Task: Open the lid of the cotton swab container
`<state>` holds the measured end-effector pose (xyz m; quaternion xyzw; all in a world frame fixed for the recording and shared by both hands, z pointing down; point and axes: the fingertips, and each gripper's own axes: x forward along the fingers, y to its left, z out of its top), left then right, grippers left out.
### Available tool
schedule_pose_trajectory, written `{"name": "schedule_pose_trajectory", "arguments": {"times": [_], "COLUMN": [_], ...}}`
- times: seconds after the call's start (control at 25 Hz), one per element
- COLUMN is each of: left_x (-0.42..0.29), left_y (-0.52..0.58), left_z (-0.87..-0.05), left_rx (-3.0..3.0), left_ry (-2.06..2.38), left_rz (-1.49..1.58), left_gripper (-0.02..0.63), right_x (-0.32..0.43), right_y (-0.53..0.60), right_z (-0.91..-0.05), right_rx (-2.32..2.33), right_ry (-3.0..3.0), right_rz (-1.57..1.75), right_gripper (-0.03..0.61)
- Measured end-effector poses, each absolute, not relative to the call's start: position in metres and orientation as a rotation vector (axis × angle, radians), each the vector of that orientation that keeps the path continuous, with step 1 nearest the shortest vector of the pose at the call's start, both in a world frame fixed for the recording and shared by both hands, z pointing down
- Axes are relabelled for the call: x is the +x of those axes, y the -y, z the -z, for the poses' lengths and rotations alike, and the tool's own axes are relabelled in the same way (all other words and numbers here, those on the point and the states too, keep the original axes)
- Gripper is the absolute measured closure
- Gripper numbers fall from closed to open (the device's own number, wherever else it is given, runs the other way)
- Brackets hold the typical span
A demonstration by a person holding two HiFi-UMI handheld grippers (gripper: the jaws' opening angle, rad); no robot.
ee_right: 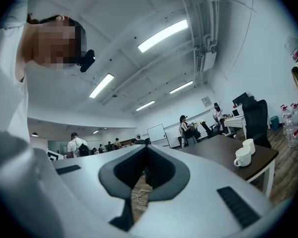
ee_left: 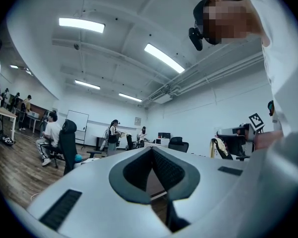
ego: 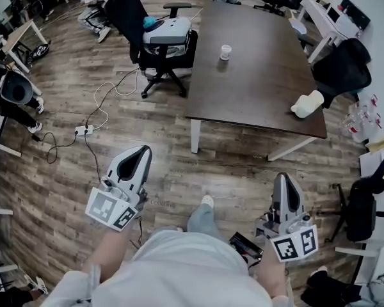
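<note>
Wooden floor (ego: 64,190) underfoot, dark table (ego: 256,88) ahead. Near left, left gripper (ego: 139,153): jaws pressed together, nothing held. Small white cylinder (ego: 225,52) upright on far tabletop, probably cotton swab container, too small to confirm. Lies ahead, well apart from both grippers, roughly between their lines; neither clearly nearer. Near right, right gripper (ego: 285,179): jaws together, empty.

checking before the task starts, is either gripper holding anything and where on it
Nothing is held. The left gripper and the right gripper both have their jaws together with nothing between them.
</note>
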<state>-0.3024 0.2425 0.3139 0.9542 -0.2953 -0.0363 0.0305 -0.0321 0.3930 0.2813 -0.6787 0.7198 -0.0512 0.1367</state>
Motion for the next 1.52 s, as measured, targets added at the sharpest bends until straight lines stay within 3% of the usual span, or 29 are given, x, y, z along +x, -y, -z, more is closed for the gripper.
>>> {"name": "schedule_pose_trajectory", "arguments": {"times": [0.8,1.52], "left_x": [-0.183,-0.158], "left_y": [-0.165,-0.129], "left_z": [-0.296,-0.314], "left_rx": [2.942,2.870], "left_ry": [1.078,1.100], "left_rz": [0.108,0.158], "left_gripper": [0.601,0.601], "right_x": [0.096,0.135], "right_y": [-0.285,-0.269], "right_z": [-0.268,-0.259], "right_rx": [-1.828,-1.888], "right_ry": [-2.209,-2.191], "right_rz": [0.141,0.090], "right_gripper": [0.558,0.558]}}
